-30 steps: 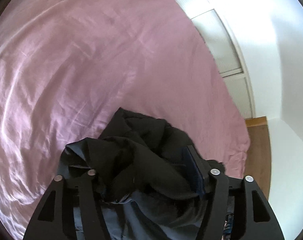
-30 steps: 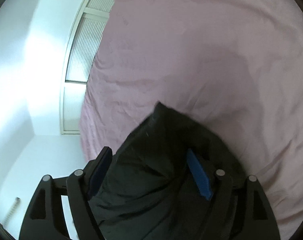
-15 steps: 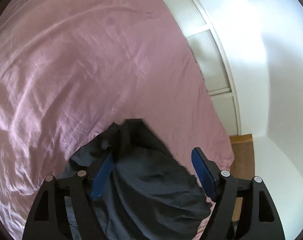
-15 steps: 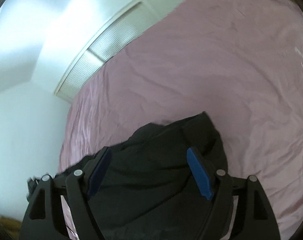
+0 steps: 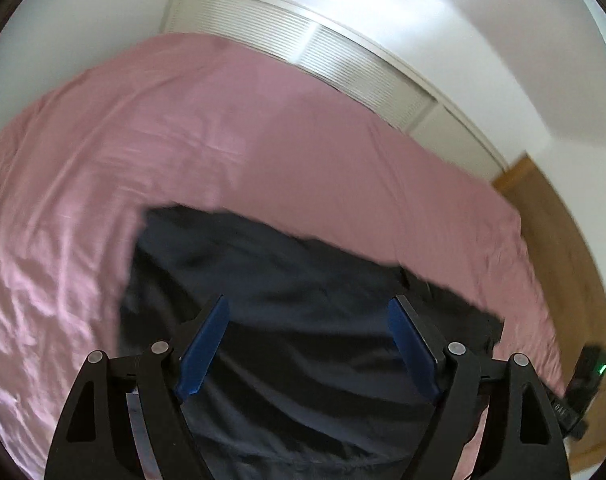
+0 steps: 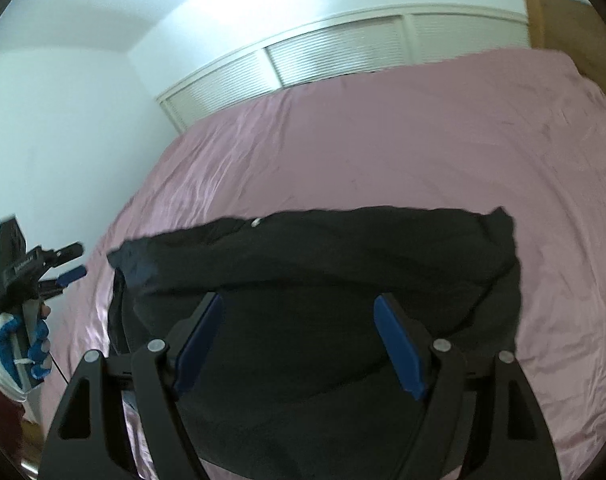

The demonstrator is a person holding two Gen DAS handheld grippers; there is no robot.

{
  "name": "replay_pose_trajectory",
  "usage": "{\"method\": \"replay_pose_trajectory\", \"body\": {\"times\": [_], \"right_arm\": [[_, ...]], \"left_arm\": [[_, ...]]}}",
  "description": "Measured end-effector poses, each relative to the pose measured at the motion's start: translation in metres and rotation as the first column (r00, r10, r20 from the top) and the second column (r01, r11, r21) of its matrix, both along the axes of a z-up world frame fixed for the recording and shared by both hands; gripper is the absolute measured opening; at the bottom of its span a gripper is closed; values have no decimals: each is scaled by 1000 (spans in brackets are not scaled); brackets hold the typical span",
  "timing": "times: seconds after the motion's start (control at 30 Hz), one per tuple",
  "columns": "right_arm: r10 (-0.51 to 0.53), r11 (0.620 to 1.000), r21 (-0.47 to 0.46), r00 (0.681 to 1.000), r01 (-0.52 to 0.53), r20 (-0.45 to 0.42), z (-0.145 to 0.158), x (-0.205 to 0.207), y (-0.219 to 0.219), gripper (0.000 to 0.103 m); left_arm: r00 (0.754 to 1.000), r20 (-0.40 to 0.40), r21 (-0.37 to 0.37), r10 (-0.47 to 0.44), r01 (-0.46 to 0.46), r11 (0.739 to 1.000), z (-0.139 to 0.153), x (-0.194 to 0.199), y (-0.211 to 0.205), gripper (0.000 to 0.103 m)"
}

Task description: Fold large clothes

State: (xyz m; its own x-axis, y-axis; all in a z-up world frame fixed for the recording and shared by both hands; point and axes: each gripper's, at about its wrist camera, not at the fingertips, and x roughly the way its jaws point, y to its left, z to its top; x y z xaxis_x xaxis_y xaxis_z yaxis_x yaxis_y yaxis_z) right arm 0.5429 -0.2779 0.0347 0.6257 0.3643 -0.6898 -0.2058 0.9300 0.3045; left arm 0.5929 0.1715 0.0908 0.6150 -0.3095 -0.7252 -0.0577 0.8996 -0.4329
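2 grippers, left (image 5: 307,344) just opened wider, right (image 6: 297,340) wide, both empty above black garment (image 6: 323,264) on pink bedsheet (image 6: 383,152).

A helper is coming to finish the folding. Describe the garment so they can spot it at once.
Find the bed under the pink sheet, in front of the white louvred doors. At its near edge lies the black garment, a wide, flattened dark shape. It is the only item on the sheet, and the only dark one.

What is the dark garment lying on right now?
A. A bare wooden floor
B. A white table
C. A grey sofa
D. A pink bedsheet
D: the dark garment lies spread on the pink bedsheet, which surrounds it in both wrist views.
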Motion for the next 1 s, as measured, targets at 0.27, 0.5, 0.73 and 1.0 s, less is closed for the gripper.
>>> {"method": "replay_pose_trajectory", "body": {"times": [0.27, 0.5, 0.73, 1.0], "right_arm": [[22, 994, -104, 1000, -24, -15, -43, 32, 37, 77], [-39, 994, -105, 998, 33, -56, -76, 77, 23, 79], [-67, 993, -100, 992, 56, -110, -101, 107, 15, 82], [-75, 991, -119, 987, 58, -139, -127, 122, 15, 85]], "left_arm": [[986, -1, 192, -167, 164, 968, -53, 23, -117, 85], [992, -33, 301, -122, 126, 945, -81, 64, -134, 92], [993, -58, 372, -98, 113, 921, -97, 86, -146, 93], [992, -78, 393, -97, 120, 912, -113, 97, -150, 96]]}}
